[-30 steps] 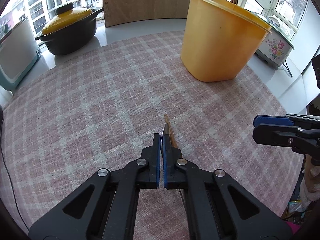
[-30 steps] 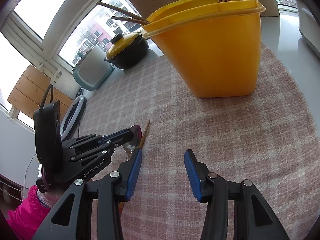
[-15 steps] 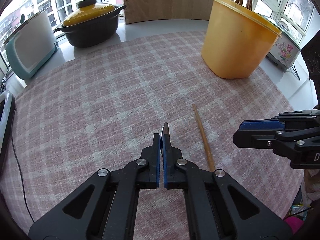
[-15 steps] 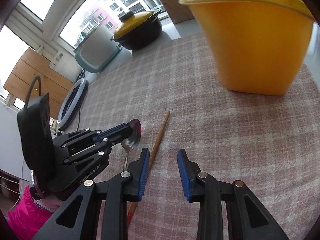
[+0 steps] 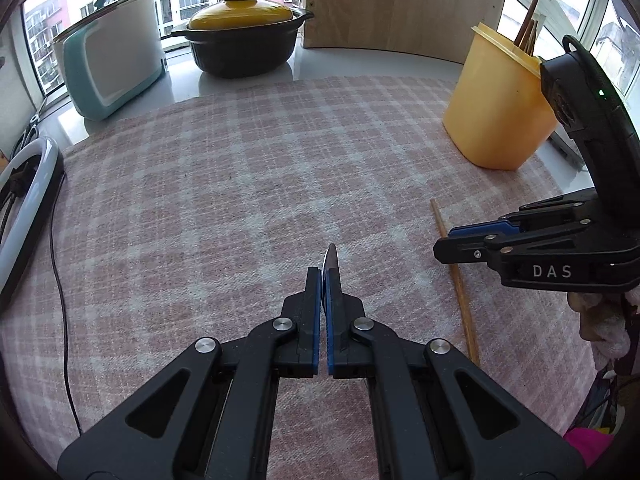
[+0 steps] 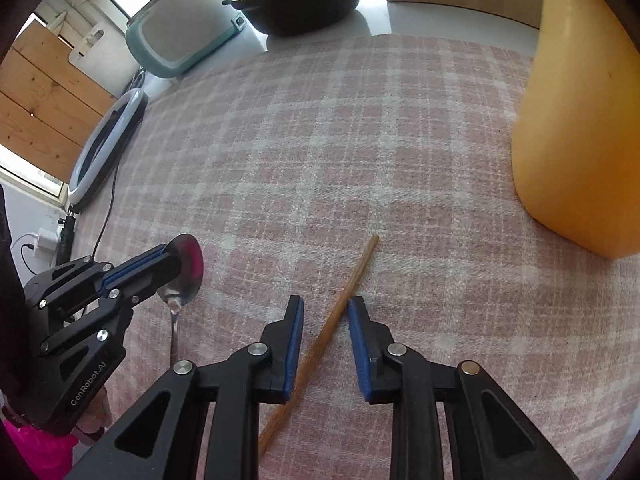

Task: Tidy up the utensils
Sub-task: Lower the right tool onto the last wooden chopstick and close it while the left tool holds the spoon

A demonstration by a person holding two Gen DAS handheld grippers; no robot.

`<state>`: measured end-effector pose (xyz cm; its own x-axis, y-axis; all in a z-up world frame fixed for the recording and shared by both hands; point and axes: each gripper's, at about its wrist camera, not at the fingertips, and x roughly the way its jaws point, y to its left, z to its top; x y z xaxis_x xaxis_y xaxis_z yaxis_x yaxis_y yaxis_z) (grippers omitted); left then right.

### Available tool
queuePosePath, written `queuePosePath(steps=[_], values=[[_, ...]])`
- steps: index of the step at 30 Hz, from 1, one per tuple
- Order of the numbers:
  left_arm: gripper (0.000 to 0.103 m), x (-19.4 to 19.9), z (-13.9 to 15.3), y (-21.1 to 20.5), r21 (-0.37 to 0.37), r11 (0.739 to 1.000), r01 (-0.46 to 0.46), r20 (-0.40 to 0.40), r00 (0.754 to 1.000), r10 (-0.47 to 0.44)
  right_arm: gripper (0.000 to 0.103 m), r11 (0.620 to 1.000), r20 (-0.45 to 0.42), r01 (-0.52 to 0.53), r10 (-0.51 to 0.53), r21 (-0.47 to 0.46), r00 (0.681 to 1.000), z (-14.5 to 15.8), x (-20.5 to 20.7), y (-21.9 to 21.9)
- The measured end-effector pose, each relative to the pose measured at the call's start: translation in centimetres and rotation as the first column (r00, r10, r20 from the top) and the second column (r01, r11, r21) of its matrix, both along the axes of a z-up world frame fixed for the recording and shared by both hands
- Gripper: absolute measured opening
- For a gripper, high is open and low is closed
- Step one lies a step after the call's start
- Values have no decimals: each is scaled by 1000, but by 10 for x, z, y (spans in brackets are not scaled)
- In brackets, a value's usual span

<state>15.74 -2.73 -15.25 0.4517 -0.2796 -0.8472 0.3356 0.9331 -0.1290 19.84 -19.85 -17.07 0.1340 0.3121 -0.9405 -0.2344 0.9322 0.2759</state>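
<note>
My left gripper [image 5: 323, 276] is shut on a metal spoon [image 5: 331, 260], whose bowl pokes out edge-on past the fingertips; in the right wrist view the spoon [image 6: 186, 270] hangs at the left, just above the cloth. A wooden chopstick [image 6: 320, 344] lies on the plaid cloth [image 6: 320, 140]. My right gripper [image 6: 325, 302] points down over it with the jaws closing, the chopstick between the pads but not pressed. The left wrist view shows the chopstick [image 5: 460, 288] under the right gripper [image 5: 442, 246]. A yellow container [image 5: 496, 120] holding more chopsticks [image 5: 528, 32] stands at the right.
A black pot with a yellow lid [image 5: 240, 44], a teal-and-white appliance [image 5: 108, 68] and a wooden board [image 5: 400, 4] line the far edge. A ring light [image 5: 24, 184] with its cable [image 5: 60, 280] lies at the left. The yellow container [image 6: 580, 120] rises close on my right.
The left gripper has carried the spoon leftward, away from the chopstick. The right gripper has come down over the chopstick and its jaws have narrowed around it.
</note>
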Motion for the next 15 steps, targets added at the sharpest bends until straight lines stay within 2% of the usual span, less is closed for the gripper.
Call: queuePosePath(steps=[1,8,11,15], values=[[0,0,-1,1,0,1000,-2,-2,1000,2,8,1000,0,-17,17,-11,1000,-1,1,2],[0,3,-8,-1,20,1000,3,-19,1000,-3,6,989,14,-126,128,-71,992,0,3,14],[0,6,-9,-2,17,1000,13,-37,999,-13,6,984,5,-151,152,-91,988,0,5,16],[0,12,-15,-3,8,1000,16,-68,998,-15,11,976,-7,-182,183,-122,983,-1,10,27]])
